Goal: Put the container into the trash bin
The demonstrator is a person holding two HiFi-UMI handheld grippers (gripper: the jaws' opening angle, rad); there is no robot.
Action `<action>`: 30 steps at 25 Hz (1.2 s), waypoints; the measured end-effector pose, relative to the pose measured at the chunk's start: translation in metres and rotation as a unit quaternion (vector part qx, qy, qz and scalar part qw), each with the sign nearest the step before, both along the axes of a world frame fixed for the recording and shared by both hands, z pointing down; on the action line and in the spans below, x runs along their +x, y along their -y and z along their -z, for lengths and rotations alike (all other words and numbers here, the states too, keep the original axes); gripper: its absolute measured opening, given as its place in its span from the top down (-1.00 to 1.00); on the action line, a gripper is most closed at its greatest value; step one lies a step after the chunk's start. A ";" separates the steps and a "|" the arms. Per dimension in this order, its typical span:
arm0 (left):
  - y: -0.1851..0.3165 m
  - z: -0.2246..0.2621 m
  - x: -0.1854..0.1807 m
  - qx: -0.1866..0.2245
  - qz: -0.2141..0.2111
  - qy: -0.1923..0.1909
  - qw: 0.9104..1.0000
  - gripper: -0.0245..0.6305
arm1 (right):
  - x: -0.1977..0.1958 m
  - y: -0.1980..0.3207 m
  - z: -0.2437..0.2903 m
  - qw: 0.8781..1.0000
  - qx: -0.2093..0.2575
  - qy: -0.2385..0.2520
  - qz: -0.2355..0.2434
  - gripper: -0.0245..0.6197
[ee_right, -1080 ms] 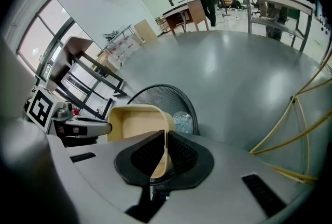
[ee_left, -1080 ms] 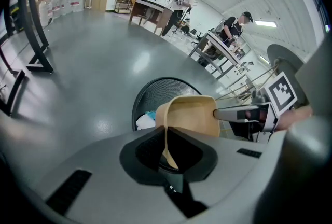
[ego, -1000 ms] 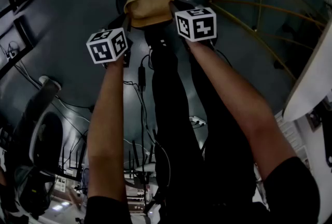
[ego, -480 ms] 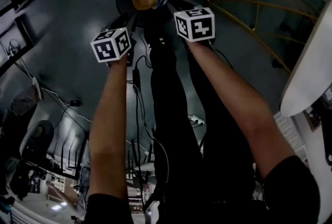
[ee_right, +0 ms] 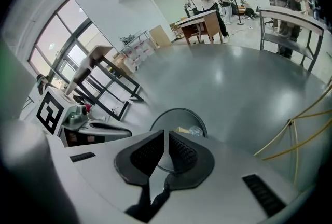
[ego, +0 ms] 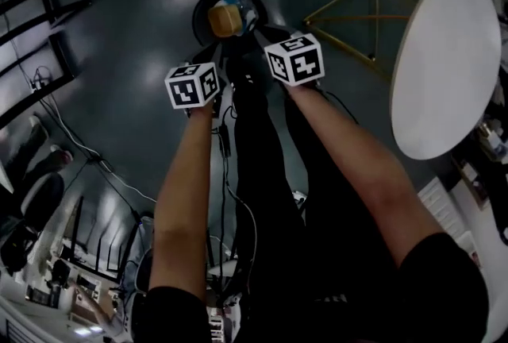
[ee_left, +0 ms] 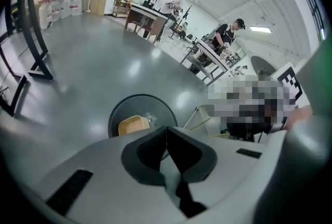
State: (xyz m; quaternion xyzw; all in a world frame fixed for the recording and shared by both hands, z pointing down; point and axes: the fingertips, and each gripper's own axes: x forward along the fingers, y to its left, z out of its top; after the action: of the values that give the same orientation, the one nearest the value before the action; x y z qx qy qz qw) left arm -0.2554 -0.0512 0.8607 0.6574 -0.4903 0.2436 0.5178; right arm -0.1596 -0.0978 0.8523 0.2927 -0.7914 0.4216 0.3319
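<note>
Container point(ego: 225, 19) in trash bin point(ego: 199, 13), beyond both closing, empty jaws

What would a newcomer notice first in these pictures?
The tan container lies inside the dark round trash bin, at the top of the head view. Below it there, the left gripper and right gripper are closing their jaws on nothing. A white round table stands at right.

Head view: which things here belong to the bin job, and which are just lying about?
Job: container, lying in the trash bin; left gripper and right gripper, jaws closing with nothing between them.
Lying about: round white table; yellow wire frame; people at workbenches.
</note>
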 end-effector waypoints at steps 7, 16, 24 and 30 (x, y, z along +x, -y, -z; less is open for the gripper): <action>0.017 0.115 0.030 0.052 -0.030 -0.021 0.998 0.92 | -0.007 0.006 0.134 0.997 0.025 0.071 -0.006 0.78; 0.048 0.316 0.039 0.174 -0.035 -0.060 0.982 0.92 | -0.018 0.007 0.344 0.977 0.102 0.181 0.045 0.79; 0.064 0.464 0.069 0.267 -0.105 -0.091 0.953 0.92 | 0.035 0.020 0.493 0.953 0.202 0.223 0.044 0.79; 0.070 0.561 0.103 0.350 -0.139 -0.118 0.919 0.92 | 0.089 0.020 0.585 0.916 0.274 0.292 0.002 0.79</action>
State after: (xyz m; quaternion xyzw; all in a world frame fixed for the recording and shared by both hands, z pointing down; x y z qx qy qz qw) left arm -0.1528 -0.1211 0.2998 0.8821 -0.3834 0.0470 0.2696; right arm -0.0705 -0.1180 0.2674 0.2340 -0.9384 0.2542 -0.0061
